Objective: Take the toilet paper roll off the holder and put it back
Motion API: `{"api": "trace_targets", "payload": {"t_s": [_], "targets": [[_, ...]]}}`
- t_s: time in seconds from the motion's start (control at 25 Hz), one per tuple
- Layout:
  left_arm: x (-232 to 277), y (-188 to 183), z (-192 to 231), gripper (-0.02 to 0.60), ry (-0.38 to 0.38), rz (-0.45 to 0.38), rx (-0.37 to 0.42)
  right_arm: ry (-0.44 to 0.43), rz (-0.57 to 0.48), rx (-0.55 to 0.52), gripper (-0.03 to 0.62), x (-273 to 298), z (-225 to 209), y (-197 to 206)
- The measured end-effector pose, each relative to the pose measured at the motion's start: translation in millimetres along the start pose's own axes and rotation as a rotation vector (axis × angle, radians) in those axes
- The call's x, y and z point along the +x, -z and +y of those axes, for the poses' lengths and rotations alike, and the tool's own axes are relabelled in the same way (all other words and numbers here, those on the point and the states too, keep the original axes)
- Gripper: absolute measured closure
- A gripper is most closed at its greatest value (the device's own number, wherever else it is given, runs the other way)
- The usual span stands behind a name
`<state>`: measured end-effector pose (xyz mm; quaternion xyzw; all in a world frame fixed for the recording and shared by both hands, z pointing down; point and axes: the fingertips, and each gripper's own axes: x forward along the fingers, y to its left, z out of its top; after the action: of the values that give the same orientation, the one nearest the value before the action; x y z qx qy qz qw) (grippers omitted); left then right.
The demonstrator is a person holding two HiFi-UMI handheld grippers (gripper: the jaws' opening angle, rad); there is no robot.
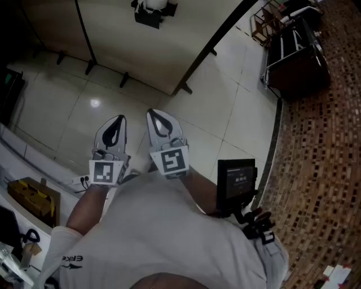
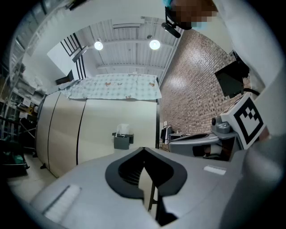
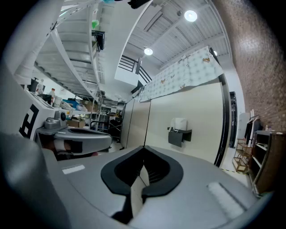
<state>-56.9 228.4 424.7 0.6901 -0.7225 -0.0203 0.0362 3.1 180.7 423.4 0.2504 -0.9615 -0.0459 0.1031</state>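
Observation:
A white toilet paper roll sits on a dark wall holder on the cream partition, far ahead of me. The roll and holder are small and distant in the left gripper view. The right gripper view also shows the roll and holder well away. My left gripper and right gripper are side by side close to the person's chest, both shut with nothing between the jaws. Up close, the left gripper and right gripper have their tips together.
A black cart stands at the back right on a brick-patterned floor. A black screen device hangs at the person's waist. A white counter with a cardboard box runs along the left. Pale tiles lie before the partition.

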Motion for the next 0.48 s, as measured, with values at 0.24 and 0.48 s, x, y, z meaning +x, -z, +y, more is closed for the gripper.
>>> {"api": "trace_targets", "payload": {"t_s": [0.24, 0.48], "targets": [[64, 0, 20, 0.578, -0.032, -0.02, 0.018, -0.02, -0.034, 0.002, 0.579, 47, -45, 0], [143, -18, 42, 0.578, -0.089, -0.023, 0.059, -0.038, -0.068, -0.015, 0.579, 98, -110, -16]]}}
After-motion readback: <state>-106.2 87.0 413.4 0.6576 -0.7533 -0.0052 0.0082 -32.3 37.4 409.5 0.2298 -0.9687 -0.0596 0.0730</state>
